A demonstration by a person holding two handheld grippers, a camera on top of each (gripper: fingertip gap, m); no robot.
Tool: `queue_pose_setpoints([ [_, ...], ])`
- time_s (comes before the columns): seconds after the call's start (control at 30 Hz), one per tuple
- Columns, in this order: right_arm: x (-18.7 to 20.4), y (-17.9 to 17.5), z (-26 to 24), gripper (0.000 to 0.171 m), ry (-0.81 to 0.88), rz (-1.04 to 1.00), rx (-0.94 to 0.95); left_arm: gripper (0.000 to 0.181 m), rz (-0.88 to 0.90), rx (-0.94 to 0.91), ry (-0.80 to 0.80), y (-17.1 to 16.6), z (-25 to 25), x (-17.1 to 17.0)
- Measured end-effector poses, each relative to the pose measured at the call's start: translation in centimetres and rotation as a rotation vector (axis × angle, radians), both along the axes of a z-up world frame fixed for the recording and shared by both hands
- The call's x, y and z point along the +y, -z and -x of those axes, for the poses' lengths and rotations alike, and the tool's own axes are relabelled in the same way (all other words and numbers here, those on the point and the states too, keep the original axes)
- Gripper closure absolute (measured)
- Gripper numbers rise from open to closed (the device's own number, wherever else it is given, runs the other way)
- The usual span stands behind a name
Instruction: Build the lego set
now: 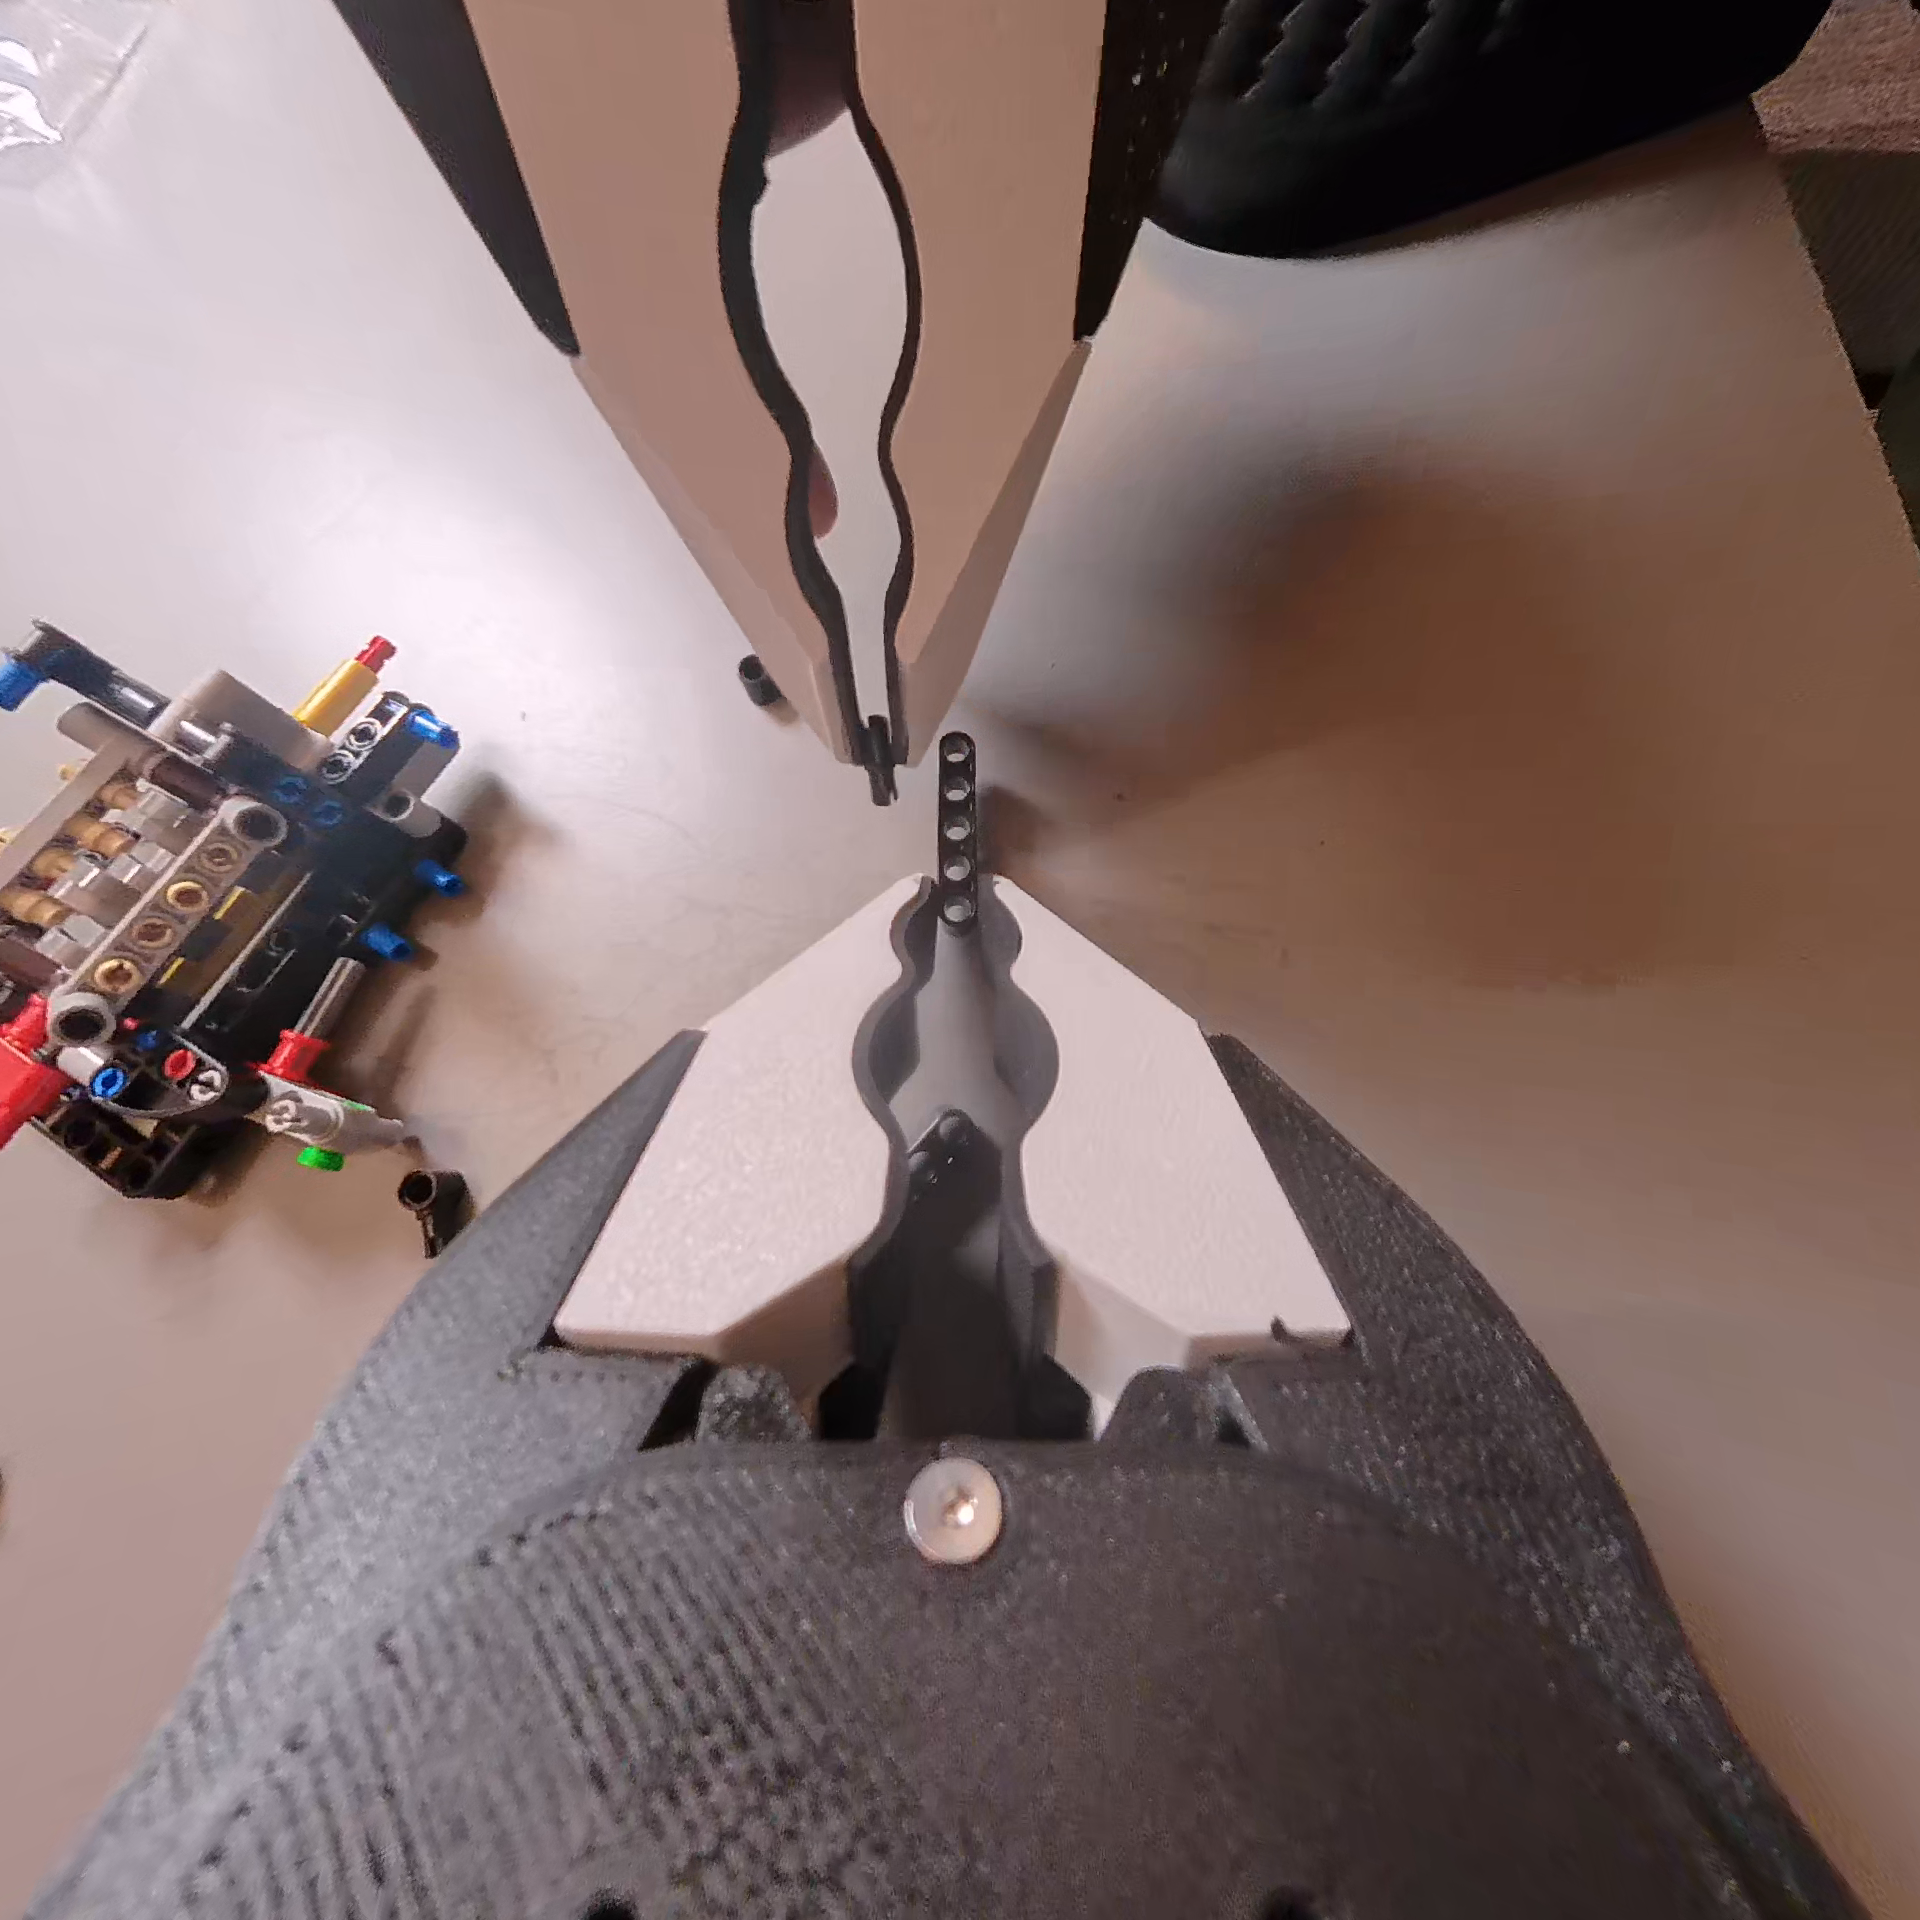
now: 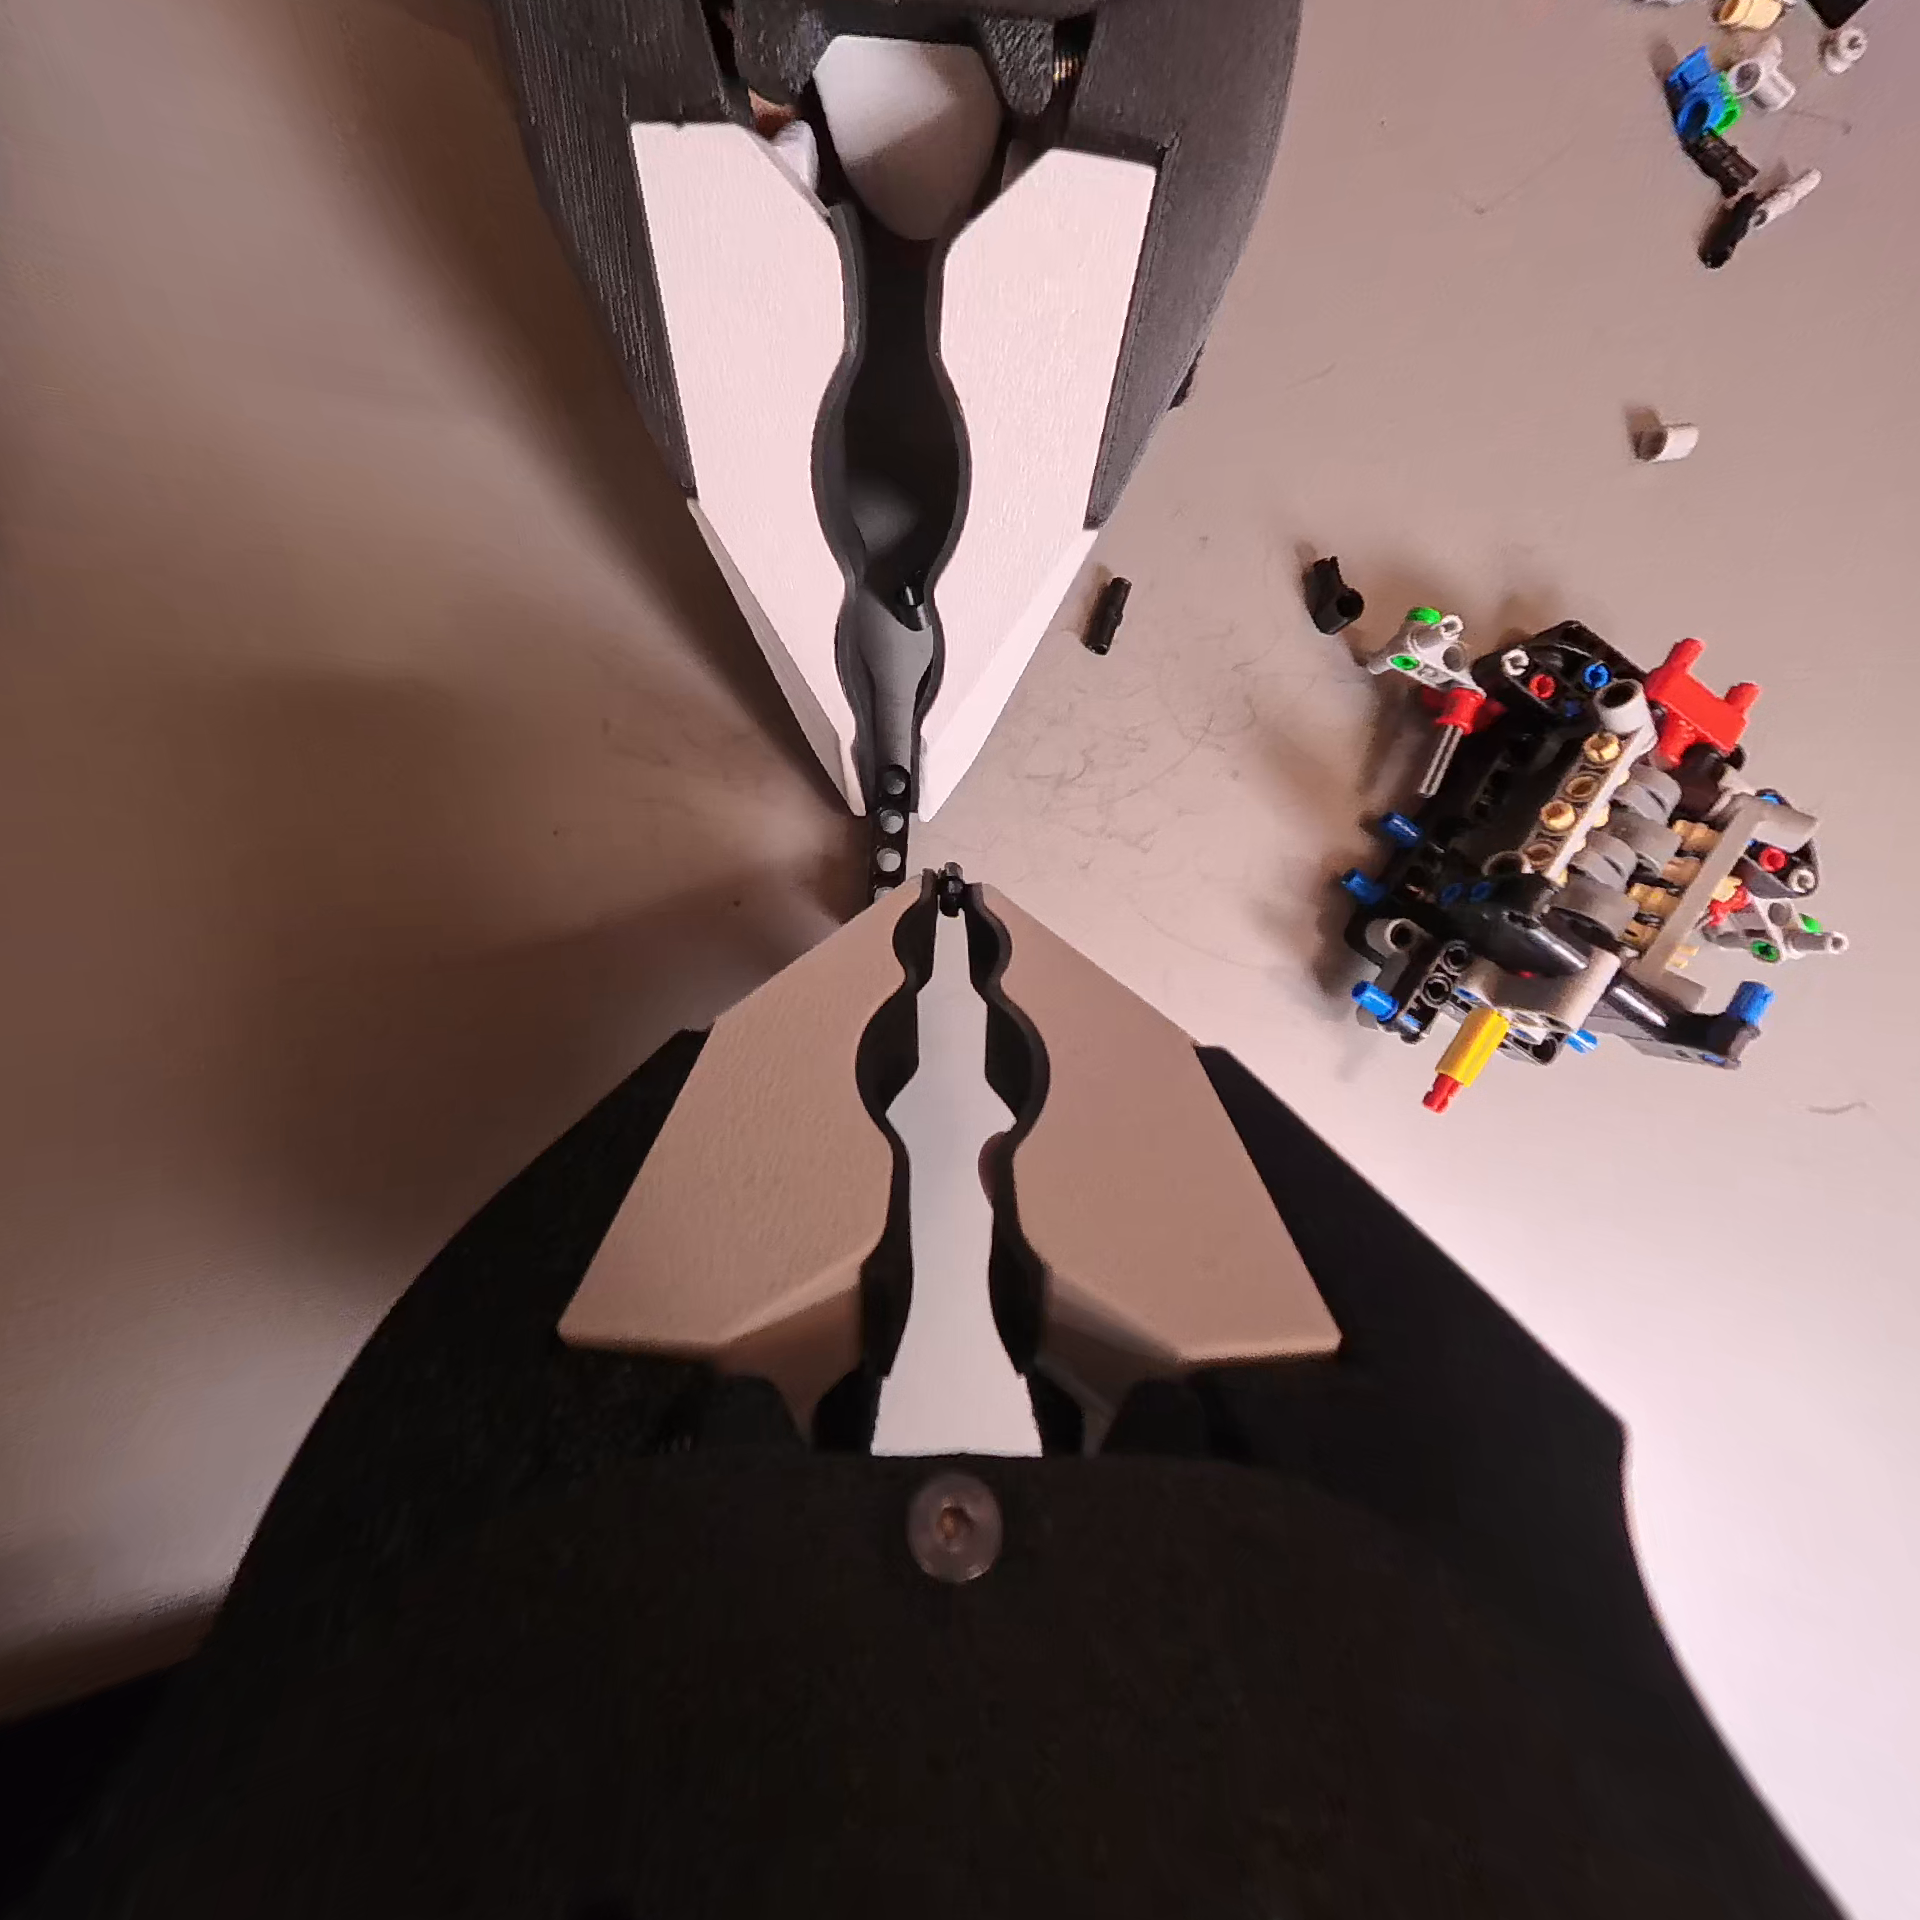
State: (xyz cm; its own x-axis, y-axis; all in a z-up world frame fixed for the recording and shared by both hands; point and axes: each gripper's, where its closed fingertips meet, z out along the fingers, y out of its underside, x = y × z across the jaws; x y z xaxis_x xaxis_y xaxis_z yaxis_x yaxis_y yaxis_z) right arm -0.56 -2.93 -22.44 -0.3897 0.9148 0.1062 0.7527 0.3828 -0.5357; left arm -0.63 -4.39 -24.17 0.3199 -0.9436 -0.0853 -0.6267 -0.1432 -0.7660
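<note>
My left gripper (image 1: 956, 899) is shut on a black beam with holes (image 1: 956, 821), which sticks out past its tips above the table. My right gripper (image 2: 948, 896) faces it tip to tip and is shut on a small black pin (image 2: 948, 891). In the left wrist view the right gripper (image 1: 878, 753) holds the pin (image 1: 881, 774) just left of the beam's far end, apart from it. In the right wrist view the left gripper (image 2: 891, 800) holds the beam (image 2: 888, 836). The partly built lego model (image 1: 177, 914) lies on the table to the left; it also shows in the right wrist view (image 2: 1569, 862).
Loose black pieces lie on the beige table: a connector (image 1: 431, 1200) near the model, a pin (image 1: 758, 681), and in the right wrist view a pin (image 2: 1110, 613) and a connector (image 2: 1333, 594). A grey bush (image 2: 1662, 436) and several loose parts (image 2: 1735, 114) lie far right. A black chair (image 1: 1455, 94) stands beyond. My two grippers' fingertips are within a few centimetres of each other. The connector (image 2: 1333, 594) is about 11 centimetres from both grippers' fingertips. It is also in sight in the left wrist view (image 1: 436, 1212).
</note>
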Motion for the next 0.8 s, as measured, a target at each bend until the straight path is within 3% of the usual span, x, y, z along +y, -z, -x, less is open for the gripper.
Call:
queue_pose_setpoints([
  [0.8,-0.4,1.1,-0.8,0.169,-0.059,-0.012,-0.156,0.175,0.02,0.052,-0.018,0.4,0.0,0.6],
])
